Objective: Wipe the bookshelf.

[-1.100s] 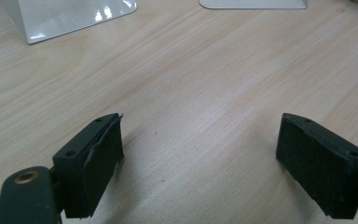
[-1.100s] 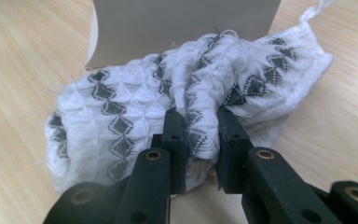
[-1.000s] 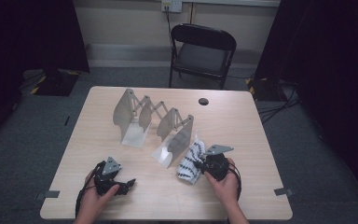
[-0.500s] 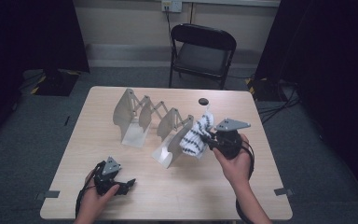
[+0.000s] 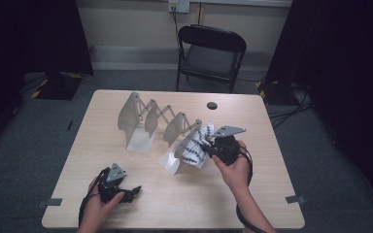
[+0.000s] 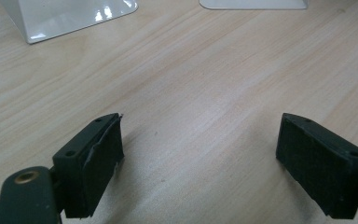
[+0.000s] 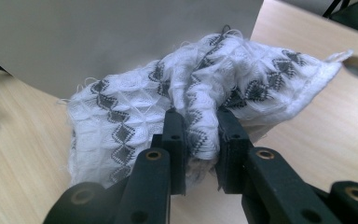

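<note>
On the wooden bench, the right claw, clamped on the patterned cloth, risks snagging the accordion rack; left claw rests apart.

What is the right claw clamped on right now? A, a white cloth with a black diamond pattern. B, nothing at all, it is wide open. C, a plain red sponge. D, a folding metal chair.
A: in the right gripper view the right claw is pinched shut on a bunched fold of the white cloth with black diamonds, held up beside the white accordion rack.
</note>
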A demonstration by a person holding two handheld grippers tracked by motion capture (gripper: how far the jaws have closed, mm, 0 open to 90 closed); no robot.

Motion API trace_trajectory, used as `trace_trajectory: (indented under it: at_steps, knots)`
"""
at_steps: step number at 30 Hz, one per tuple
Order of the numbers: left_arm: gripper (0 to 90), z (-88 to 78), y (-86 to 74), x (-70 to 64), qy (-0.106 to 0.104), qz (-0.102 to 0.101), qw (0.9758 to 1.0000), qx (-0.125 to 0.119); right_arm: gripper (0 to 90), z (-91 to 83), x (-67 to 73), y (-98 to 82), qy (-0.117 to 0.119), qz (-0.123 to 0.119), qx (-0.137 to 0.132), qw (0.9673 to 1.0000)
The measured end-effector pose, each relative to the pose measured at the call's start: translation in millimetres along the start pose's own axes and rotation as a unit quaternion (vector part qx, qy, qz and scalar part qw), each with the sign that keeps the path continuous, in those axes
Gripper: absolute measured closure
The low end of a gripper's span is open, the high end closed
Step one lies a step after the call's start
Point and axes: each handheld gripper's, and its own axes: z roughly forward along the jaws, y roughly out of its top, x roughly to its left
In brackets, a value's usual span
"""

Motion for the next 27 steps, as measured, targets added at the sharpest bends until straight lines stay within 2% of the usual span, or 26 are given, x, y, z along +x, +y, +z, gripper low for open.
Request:
trace_trajectory:
  at_steps: [1, 2, 7, 8, 13, 18, 20, 25, 27]
  knots:
    - [14.4, 0.0, 0.0, 0.0, 0.000, 0.000, 1.0000, 0.000, 76.5, 0.0, 0.0, 0.0, 0.000, 0.000, 0.000, 1.0000]
    - [14.3, 0.1, -0.1, -0.2, 0.000, -0.002, 1.0000, 0.000, 76.4, 9.0, -1.7, -8.9, 0.007, 0.007, 0.005, 0.9999]
    - [14.3, 0.1, -0.1, -0.2, 0.000, -0.001, 1.0000, 0.000, 76.1, 25.6, -3.5, -24.1, 0.013, 0.016, 0.014, 0.9997]
    - [14.4, 0.2, -0.1, -0.3, 0.000, -0.002, 1.0000, -0.001, 76.0, 34.7, -3.8, -33.0, 0.019, 0.022, 0.020, 0.9994]
    - [14.4, 0.1, 0.0, -0.1, 0.000, 0.000, 1.0000, 0.000, 75.7, 50.3, -2.1, -47.3, 0.023, 0.031, 0.033, 0.9987]
    - [14.4, 0.1, 0.0, -0.1, 0.000, 0.000, 1.0000, 0.000, 75.6, 57.2, 0.2, -54.9, 0.022, 0.029, 0.052, 0.9980]
    - [14.4, 0.1, 0.0, -0.1, 0.000, 0.000, 1.0000, 0.000, 75.5, 57.7, 1.5, -58.0, 0.021, 0.033, 0.051, 0.9979]
    - [14.4, 0.0, 0.0, -0.1, 0.000, 0.000, 1.0000, 0.000, 75.5, 56.9, 5.6, -59.5, 0.023, 0.033, 0.061, 0.9973]
    - [14.4, 0.0, 0.0, 0.0, 0.000, 0.000, 1.0000, 0.000, 75.5, 51.0, 8.5, -59.3, 0.027, 0.031, 0.064, 0.9971]
